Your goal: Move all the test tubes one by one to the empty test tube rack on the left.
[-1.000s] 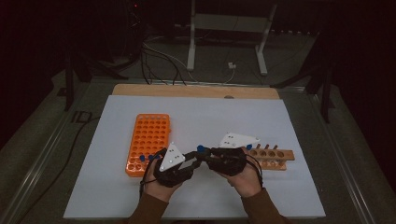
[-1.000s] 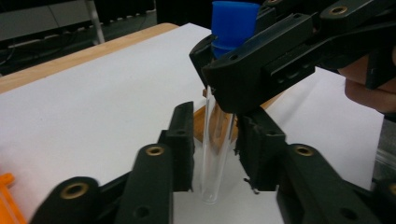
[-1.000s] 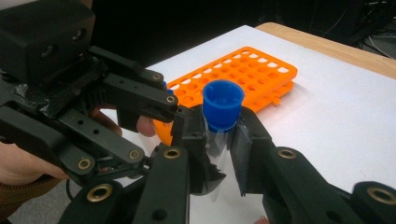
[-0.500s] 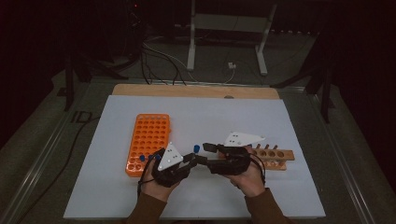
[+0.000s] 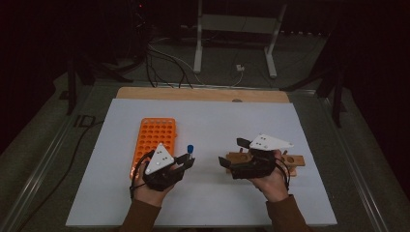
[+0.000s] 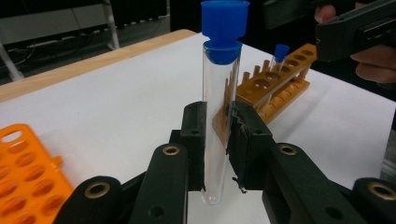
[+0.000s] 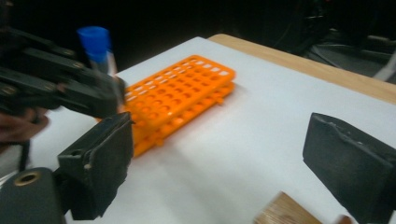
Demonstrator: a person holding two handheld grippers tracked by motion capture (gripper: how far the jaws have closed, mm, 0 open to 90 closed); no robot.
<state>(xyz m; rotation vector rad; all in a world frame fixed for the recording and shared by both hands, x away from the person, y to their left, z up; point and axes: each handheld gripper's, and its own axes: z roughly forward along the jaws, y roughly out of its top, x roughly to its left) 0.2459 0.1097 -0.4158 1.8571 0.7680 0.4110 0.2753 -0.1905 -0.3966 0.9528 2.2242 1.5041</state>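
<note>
Test tube (image 6: 219, 116), blue-capped, was held upright, clamped in the left gripper (image 5: 186, 161) fingers, between the orange rack (image 5: 155, 140) and wooden rack (image 5: 290, 159). Right gripper (image 5: 232, 152) fingers had just been opening, nothing between them. Handover judged done; placing in a rack left.

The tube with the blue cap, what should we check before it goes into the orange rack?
1. Left gripper shut on the tube: ok, both pads press the glass.
2. Blue cap seated on the tube: ok.
3. Tube upright in the jaws: ok, in the left gripper view.
4. Right gripper let go: ok, its jaws have just been opening and nothing sits between them.
5. Orange rack has free holes: ok, the ones in sight look empty.
6. Tube over a rack hole: not ok, it hangs beside the rack, above the white sheet.
</note>
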